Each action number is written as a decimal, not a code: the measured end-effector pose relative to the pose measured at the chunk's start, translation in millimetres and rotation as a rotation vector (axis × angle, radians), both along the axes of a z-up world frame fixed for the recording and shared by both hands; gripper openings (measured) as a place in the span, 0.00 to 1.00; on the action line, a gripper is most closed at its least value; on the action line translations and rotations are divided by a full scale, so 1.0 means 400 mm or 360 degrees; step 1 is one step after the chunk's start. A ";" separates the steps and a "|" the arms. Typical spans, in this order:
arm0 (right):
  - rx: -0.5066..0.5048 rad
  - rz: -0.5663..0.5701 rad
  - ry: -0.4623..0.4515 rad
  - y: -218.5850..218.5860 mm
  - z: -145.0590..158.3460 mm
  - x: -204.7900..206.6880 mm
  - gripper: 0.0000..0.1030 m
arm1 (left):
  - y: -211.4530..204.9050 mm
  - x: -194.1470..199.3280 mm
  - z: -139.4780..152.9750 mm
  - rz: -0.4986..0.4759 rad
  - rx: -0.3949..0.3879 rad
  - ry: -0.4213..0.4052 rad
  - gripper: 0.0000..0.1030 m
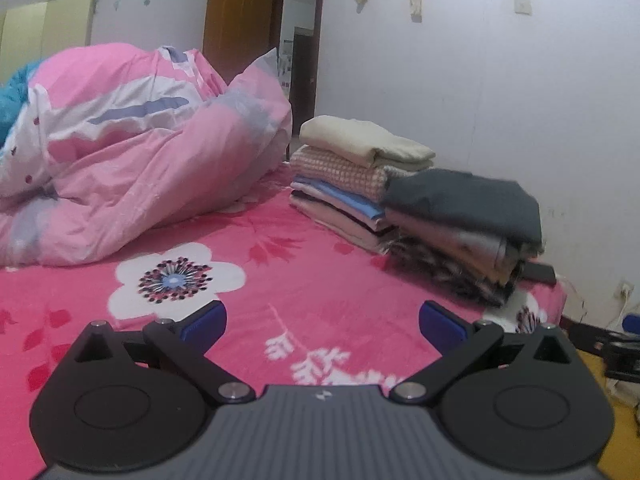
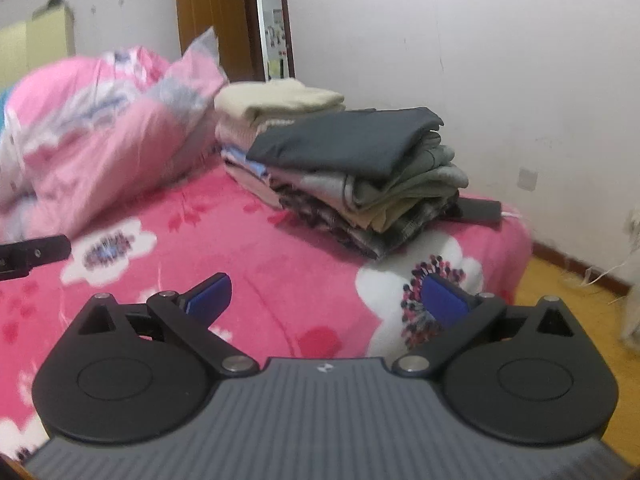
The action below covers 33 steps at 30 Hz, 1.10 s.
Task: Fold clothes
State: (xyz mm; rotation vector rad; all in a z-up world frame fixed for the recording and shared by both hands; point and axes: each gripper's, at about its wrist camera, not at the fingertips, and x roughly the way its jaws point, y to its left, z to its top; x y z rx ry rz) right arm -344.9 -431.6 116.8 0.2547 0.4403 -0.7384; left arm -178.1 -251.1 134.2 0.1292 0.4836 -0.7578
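Note:
Two piles of folded clothes stand on the pink flowered bed sheet [image 1: 280,272] near the wall. The near pile has a dark grey folded garment [image 1: 468,200] on top, also seen in the right wrist view [image 2: 348,140]. The far pile has a cream garment [image 1: 360,140] on top [image 2: 276,100]. My left gripper [image 1: 322,326] is open and empty above the sheet, short of the piles. My right gripper [image 2: 326,300] is open and empty above the sheet [image 2: 280,264]. Part of the left gripper [image 2: 32,256] shows at the left edge of the right wrist view.
A bunched pink quilt [image 1: 132,168] fills the far left of the bed. A black flat object [image 2: 480,210] lies behind the near pile. The bed's right edge drops to a yellow floor [image 2: 568,284]. A white wall and an open door [image 1: 300,40] are behind.

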 end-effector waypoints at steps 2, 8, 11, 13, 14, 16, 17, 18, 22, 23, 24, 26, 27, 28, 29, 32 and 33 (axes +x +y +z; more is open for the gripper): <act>-0.0034 0.0000 0.0048 0.037 0.005 0.012 0.99 | 0.017 -0.007 -0.001 -0.0005 -0.0042 0.0060 1.00; -0.0108 -0.0117 0.0078 0.103 0.028 0.018 0.99 | 0.021 -0.037 0.008 -0.0013 -0.0008 0.0093 1.00; -0.0138 -0.0127 0.0092 0.122 0.039 0.017 0.99 | 0.011 -0.071 0.015 -0.0050 0.0026 0.0021 1.00; -0.0134 -0.0131 0.0094 0.124 0.047 0.016 0.99 | 0.004 -0.090 0.022 -0.0071 0.0037 -0.0013 1.00; -0.0133 -0.0147 0.0087 0.125 0.051 0.014 0.99 | 0.002 -0.097 0.025 -0.0078 0.0040 -0.0021 1.00; -0.0131 -0.0170 0.0078 0.126 0.056 0.009 0.99 | -0.003 -0.107 0.029 -0.0084 0.0046 -0.0031 1.00; -0.0134 -0.0172 0.0079 0.127 0.057 0.006 0.99 | -0.003 -0.109 0.030 -0.0076 0.0049 -0.0031 1.00; -0.0136 -0.0175 0.0081 0.129 0.058 0.004 0.99 | -0.004 -0.111 0.032 -0.0065 0.0050 -0.0030 1.00; -0.0169 -0.0183 0.0091 0.137 0.060 -0.004 0.99 | -0.002 -0.107 0.031 -0.0025 0.0057 0.0001 1.00; -0.0175 -0.0183 0.0092 0.139 0.061 -0.005 0.99 | -0.002 -0.106 0.030 -0.0022 0.0060 0.0009 1.00; -0.0177 -0.0178 0.0092 0.140 0.061 -0.005 0.99 | -0.001 -0.104 0.029 -0.0020 0.0062 0.0015 1.00; -0.0168 -0.0165 0.0091 0.139 0.061 -0.006 0.99 | 0.001 -0.103 0.030 -0.0022 0.0060 0.0020 1.00; -0.0154 -0.0159 0.0088 0.137 0.061 -0.006 0.99 | 0.001 -0.103 0.031 -0.0024 0.0058 0.0021 1.00; -0.0140 -0.0154 0.0085 0.135 0.061 -0.006 0.99 | 0.002 -0.103 0.031 -0.0027 0.0056 0.0022 1.00; -0.0126 -0.0155 0.0082 0.133 0.060 -0.006 0.99 | 0.003 -0.104 0.032 -0.0029 0.0054 0.0021 1.00; -0.0118 -0.0149 0.0083 0.134 0.059 -0.006 0.99 | 0.007 -0.107 0.036 -0.0040 0.0046 0.0024 1.00; -0.0119 -0.0147 0.0084 0.135 0.059 -0.006 0.99 | 0.007 -0.109 0.037 -0.0041 0.0045 0.0022 1.00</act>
